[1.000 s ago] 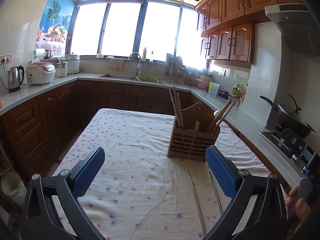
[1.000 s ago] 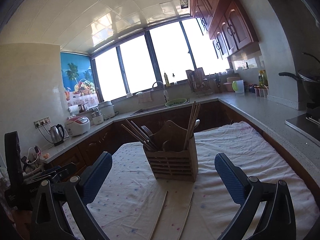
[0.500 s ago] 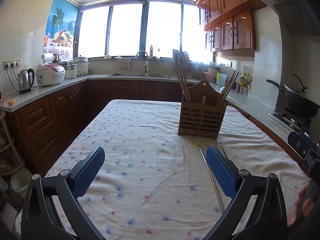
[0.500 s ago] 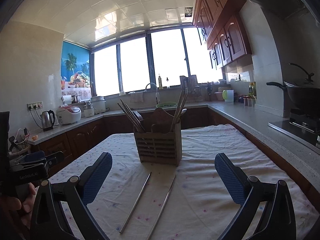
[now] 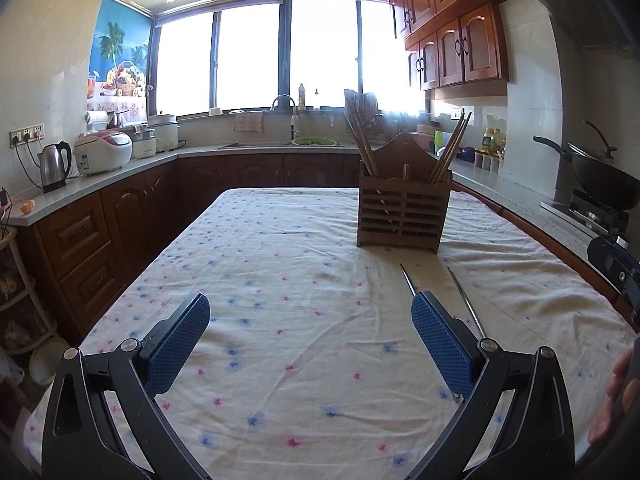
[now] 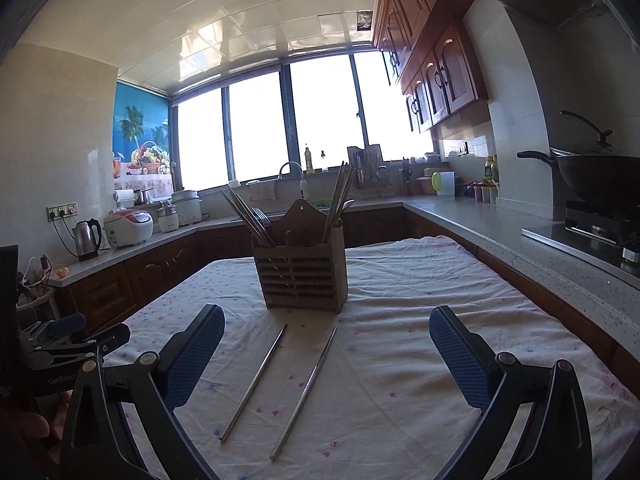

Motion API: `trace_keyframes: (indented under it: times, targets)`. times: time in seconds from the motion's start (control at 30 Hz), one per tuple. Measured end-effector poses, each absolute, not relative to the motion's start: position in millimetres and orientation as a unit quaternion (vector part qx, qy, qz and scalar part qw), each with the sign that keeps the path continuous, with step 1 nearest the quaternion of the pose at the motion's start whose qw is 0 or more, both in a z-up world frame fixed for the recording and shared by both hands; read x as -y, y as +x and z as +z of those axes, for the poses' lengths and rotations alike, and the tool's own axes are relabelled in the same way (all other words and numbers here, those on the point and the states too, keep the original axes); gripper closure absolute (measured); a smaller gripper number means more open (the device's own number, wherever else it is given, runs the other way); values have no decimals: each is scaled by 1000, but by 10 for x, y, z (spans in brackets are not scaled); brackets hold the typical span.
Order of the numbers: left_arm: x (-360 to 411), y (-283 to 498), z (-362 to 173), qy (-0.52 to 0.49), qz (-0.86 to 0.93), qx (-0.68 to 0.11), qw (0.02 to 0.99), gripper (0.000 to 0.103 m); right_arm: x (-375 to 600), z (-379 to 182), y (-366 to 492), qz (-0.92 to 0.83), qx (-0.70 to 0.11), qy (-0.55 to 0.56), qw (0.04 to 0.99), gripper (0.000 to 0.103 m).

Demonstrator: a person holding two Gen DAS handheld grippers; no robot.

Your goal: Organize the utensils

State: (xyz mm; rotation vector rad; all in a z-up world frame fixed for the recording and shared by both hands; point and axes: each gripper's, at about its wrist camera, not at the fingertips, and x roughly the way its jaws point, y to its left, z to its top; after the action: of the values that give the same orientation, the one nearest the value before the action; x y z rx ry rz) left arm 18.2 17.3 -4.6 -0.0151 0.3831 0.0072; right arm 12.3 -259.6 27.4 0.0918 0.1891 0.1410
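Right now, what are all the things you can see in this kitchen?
metal chopsticks: two, silver, flat on the tablecloth in front of the holder, side by side, apart
utensil holder: one, brown wood, upright on the table, holding chopsticks and a fork
tablecloth: one, cream with pink and blue flowers, over the table
kettle: one, steel, left counter
rice cooker: one, white and pink, beside the kettle
wok: one, black, on the stove at right
green basin: one, by the sink
left gripper: one, black with blue pads, open, empty
right gripper: one, the same, open, empty, chopsticks ahead between its fingers
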Motion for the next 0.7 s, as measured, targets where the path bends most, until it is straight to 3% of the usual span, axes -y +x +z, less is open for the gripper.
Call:
trace_keyframes:
  times: [0.7]
  targets:
    - [-143,69,-33,-1,10,-182,983,0,2564,163,99,77,-111,43,990,0]
